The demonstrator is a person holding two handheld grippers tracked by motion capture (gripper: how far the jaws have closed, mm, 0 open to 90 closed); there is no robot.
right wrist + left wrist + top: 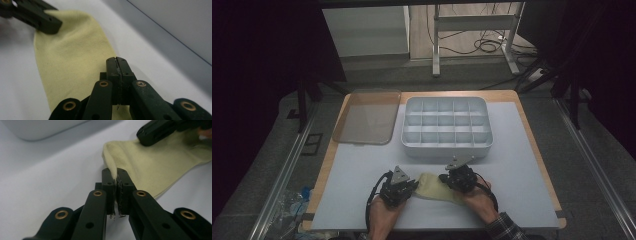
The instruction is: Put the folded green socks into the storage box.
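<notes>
Cloth, pale yellow and knitted like a sock (434, 187), lies flat on the white table mat (362, 165) near the person's edge, between the two grippers. The left gripper (404, 189) sits at the cloth's left end; in the left gripper view its jaws are pressed together on a raised fold of the cloth's edge (111, 167), so the fabric stands up in a small ridge where it enters them. The right gripper (451, 178) rests at the cloth's right end, over its far edge. In the right gripper view its jaws (116, 66) are pressed together with their tips at the cloth's edge (75, 62); whether any fabric is caught between them cannot be told from the pictures. Each gripper view also shows the other gripper's dark jaws resting on the far end of the cloth.

Beyond the grippers, toward the far side of the table, stands a pale grey compartment tray (446, 150) divided into a grid of small cells. To its left, just beside it, lies a translucent brownish lid (367, 117) flat on the table, overhanging the mat's left edge. The person's hands (384, 212) come in from the bottom; the right forearm wears a plaid sleeve (507, 227).
</notes>
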